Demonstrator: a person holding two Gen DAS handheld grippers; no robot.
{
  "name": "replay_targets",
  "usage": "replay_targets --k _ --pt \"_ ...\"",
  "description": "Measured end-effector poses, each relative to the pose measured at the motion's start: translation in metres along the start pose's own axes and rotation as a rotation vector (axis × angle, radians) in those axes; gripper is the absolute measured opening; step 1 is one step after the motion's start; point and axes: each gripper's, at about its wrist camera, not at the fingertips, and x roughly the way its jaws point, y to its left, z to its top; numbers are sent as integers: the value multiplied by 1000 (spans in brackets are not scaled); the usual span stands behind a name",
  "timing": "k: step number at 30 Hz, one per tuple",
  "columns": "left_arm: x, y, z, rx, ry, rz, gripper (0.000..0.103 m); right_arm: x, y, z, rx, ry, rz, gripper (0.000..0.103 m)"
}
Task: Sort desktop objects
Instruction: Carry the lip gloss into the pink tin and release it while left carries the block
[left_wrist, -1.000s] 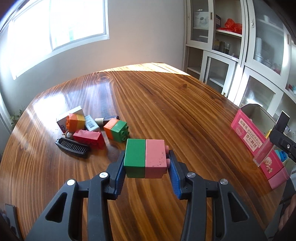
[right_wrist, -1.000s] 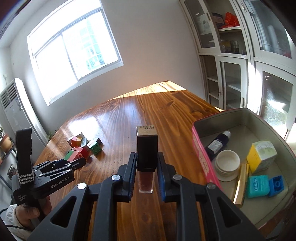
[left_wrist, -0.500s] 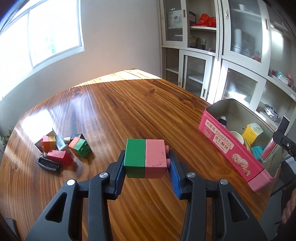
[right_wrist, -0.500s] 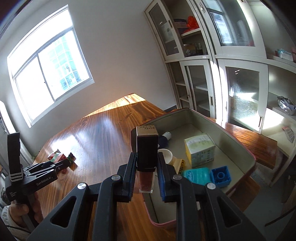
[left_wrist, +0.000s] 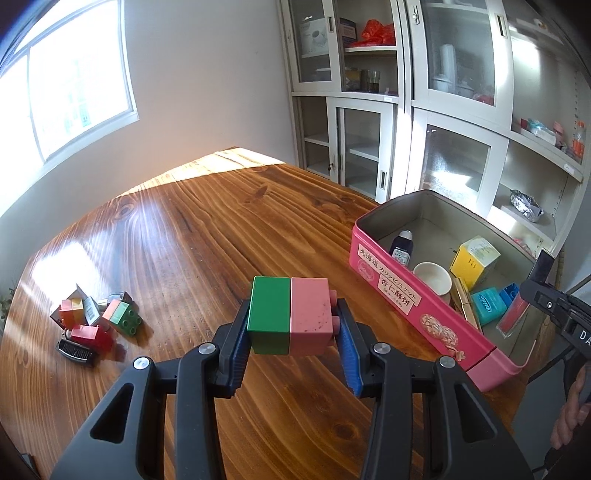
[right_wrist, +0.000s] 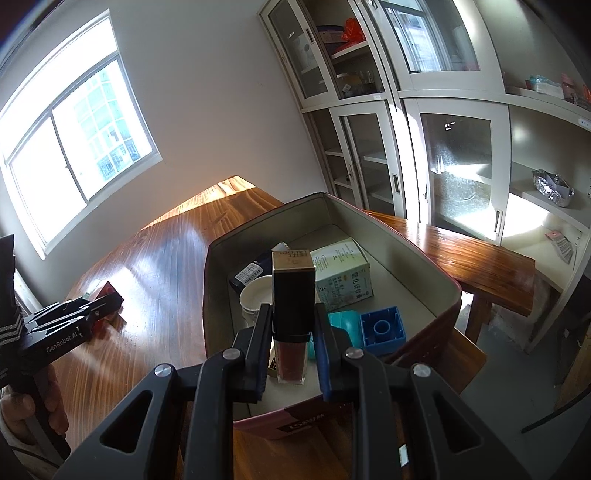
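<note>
My left gripper (left_wrist: 290, 332) is shut on a green-and-pink toy brick (left_wrist: 289, 320), held above the wooden table to the left of the pink tin (left_wrist: 424, 312). My right gripper (right_wrist: 292, 332) is shut on a lip gloss tube (right_wrist: 293, 314) with a black cap, held over the open tin (right_wrist: 258, 229); it also shows at the right edge of the left wrist view (left_wrist: 515, 314). The tin holds a dark bottle (left_wrist: 400, 248), a white jar (left_wrist: 432, 277), a yellow-green box (left_wrist: 474, 260), a teal box (left_wrist: 487, 304) and a blue brick (right_wrist: 382, 328).
A pile of toy bricks (left_wrist: 118, 317), small boxes and a black comb (left_wrist: 75, 352) lies at the table's left. Glass-door cabinets (left_wrist: 406, 110) stand behind the tin. The table's edge runs just right of the tin.
Both grippers have swung right toward the tin. The right gripper with the lip gloss tube has come over the tin's inside. The left gripper has left the pile behind, still holding the brick.
</note>
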Motion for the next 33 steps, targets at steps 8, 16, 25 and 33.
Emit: replay_targets --k 8,16,25,33 --pt "5 -4 2 4 12 2 46 14 -10 1 7 34 -22 24" --pt "11 -10 3 14 23 -3 46 20 -18 4 8 35 -63 24" --pt "17 -17 4 20 34 -6 46 20 -30 12 40 16 -119 24" --pt "21 -25 4 31 47 -28 46 15 -41 10 90 -15 -112 27"
